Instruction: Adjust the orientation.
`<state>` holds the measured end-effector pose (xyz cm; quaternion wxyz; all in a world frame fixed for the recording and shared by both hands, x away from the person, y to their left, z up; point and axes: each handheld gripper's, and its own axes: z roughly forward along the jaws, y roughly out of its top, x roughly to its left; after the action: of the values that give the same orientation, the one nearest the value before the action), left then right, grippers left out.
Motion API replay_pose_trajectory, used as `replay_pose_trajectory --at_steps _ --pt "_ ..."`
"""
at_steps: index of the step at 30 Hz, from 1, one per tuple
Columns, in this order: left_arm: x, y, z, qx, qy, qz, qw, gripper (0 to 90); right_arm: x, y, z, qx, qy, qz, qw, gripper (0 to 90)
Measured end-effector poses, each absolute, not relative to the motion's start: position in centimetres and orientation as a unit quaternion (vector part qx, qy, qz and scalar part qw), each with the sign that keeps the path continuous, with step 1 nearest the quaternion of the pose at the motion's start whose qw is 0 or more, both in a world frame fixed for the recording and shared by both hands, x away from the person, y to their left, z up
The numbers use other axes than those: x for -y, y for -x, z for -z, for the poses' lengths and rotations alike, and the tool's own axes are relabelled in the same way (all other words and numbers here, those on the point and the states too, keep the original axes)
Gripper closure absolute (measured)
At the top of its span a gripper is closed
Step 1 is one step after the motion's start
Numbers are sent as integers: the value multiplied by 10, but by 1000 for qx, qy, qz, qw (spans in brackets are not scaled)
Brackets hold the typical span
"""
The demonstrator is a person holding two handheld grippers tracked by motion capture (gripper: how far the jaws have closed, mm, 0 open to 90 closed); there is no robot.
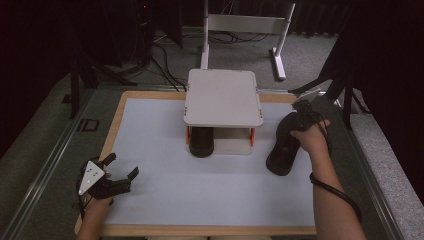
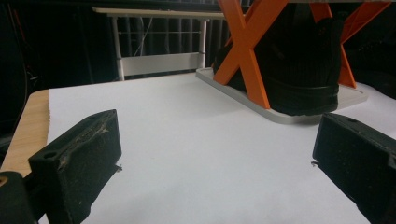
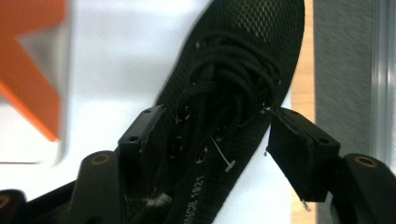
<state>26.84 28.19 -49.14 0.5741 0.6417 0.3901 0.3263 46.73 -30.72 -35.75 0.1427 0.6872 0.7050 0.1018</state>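
A black mesh lace-up shoe (image 1: 281,155) lies on the white table mat at the right, toe toward the near edge. My right gripper (image 1: 299,120) is over its laced part. In the right gripper view, the right gripper (image 3: 217,119) stands open with one jaw on each side of the shoe (image 3: 252,42); the left jaw touches the laces and the right jaw is just off the sole edge. A second black shoe (image 1: 201,142) stands on the lower shelf of a white rack (image 1: 222,95) with orange X sides (image 2: 243,46). My left gripper (image 1: 122,165) rests open and empty at the near left.
The white mat (image 1: 165,200) covers a wooden table (image 1: 111,132) with free room in the middle and front. A white frame stand (image 1: 245,25) and cables sit on the floor behind the table. A metal rail (image 1: 45,165) runs along the left side.
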Motion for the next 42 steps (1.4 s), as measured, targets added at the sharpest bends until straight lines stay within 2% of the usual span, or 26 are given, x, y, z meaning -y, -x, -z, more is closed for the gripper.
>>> replay_pose_trajectory --at_steps 1,2,5,13,16,18,22,28,35,42 --pt "-282 -268 491 -390 -641 -326 574 17 307 -469 359 -703 -692 -101 130 477" --pt "-282 -268 491 -390 -641 -326 575 17 308 -472 361 -701 -698 -99 109 569" --pt "-282 -268 491 -390 -642 -325 575 17 310 -478 365 -687 -717 -104 62 608" --pt "-282 -269 491 -390 -642 -323 575 17 309 -483 372 -700 -707 -91 54 824" --pt "-282 -269 491 -389 -643 -323 575 17 306 -484 367 -720 -687 -78 50 831" --pt "-282 -268 491 -387 -644 -324 576 17 301 -483 362 -745 -660 -55 74 832" --pt "-282 -269 491 -386 -644 -322 576 17 294 -477 351 -785 -610 -56 92 832" --pt "-282 -268 491 -386 -644 -323 576 17 285 -459 338 -823 -559 -59 82 833" --pt "-281 -268 491 -386 -645 -323 576 17 274 -435 345 -854 -513 -36 76 833" --pt "-281 -268 491 -385 -644 -323 577 17 280 -417 365 -864 -497 -4 75 833"
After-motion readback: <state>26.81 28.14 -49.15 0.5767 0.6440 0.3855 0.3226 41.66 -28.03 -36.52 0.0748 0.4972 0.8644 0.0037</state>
